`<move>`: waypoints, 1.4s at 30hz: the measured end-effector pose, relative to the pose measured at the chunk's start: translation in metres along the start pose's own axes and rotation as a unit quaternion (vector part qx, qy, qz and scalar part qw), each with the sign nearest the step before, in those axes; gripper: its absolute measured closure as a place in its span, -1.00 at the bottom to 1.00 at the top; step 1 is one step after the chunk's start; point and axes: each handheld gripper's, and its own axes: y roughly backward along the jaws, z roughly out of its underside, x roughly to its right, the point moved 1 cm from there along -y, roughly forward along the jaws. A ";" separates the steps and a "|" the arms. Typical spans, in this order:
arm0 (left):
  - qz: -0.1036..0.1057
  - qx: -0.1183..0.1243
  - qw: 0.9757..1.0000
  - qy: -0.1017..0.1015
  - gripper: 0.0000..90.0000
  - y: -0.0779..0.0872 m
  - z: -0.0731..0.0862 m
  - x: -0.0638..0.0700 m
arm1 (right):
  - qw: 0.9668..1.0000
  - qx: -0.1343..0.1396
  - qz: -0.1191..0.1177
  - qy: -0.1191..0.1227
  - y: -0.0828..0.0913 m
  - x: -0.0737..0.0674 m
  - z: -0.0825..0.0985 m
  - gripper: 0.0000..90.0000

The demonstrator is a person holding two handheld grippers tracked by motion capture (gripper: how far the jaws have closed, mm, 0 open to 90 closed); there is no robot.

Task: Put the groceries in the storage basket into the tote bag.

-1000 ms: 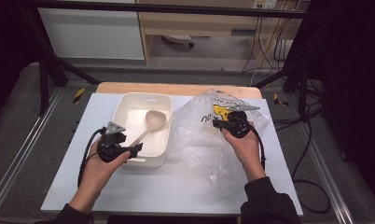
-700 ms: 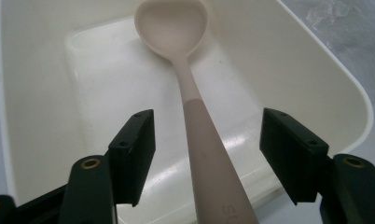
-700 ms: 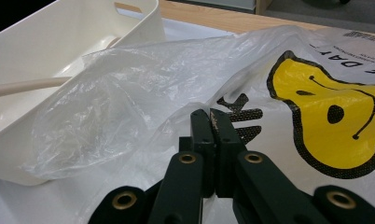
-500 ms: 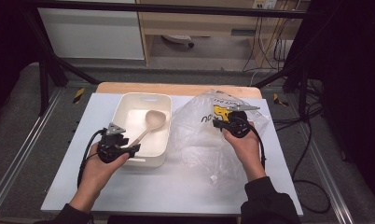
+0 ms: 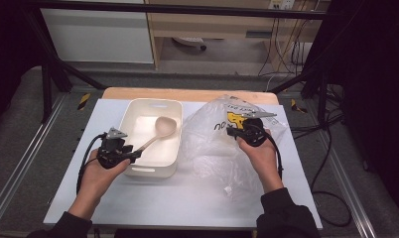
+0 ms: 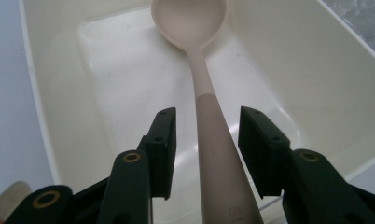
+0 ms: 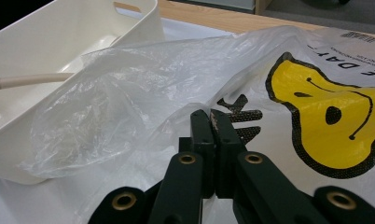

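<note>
A beige spoon [image 5: 163, 127] lies in the white bin [image 5: 155, 104], its handle sticking out over the near rim. My left gripper [image 5: 133, 154] straddles that handle. In the left gripper view the jaws [image 6: 206, 140] have just been closing on the spoon [image 6: 190, 23], with a small gap still showing on each side. My right gripper [image 5: 237, 130] rests on a clear plastic bag [image 5: 212, 148] with a yellow face print. In the right gripper view its jaws [image 7: 211, 116] are shut together, with a fold of the bag's film [image 7: 129, 79] pinched at their tips.
The bin and the bag lie on a white tabletop [image 5: 187, 198], with a wooden strip [image 5: 187, 94] at its far edge. The bag's left side laps against the bin's wall [image 7: 59, 28]. Cables hang off the table's right side [image 5: 326, 148].
The left hand has shifted very slightly at the bin's near rim, over the spoon handle. The right hand and the bag have stayed still.
</note>
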 end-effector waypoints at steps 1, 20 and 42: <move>0.000 -0.002 1.000 -0.001 0.28 0.000 0.000 -0.001 | 1.000 0.000 0.000 0.000 0.000 0.000 0.000 1.00; 0.028 -0.033 0.999 -0.003 0.38 -0.009 -0.004 -0.006 | 1.000 -0.003 -0.002 0.002 -0.002 -0.002 0.000 1.00; 0.041 -0.035 0.998 0.009 0.56 -0.010 -0.005 -0.010 | 1.000 -0.004 -0.003 -0.002 -0.003 0.000 0.001 1.00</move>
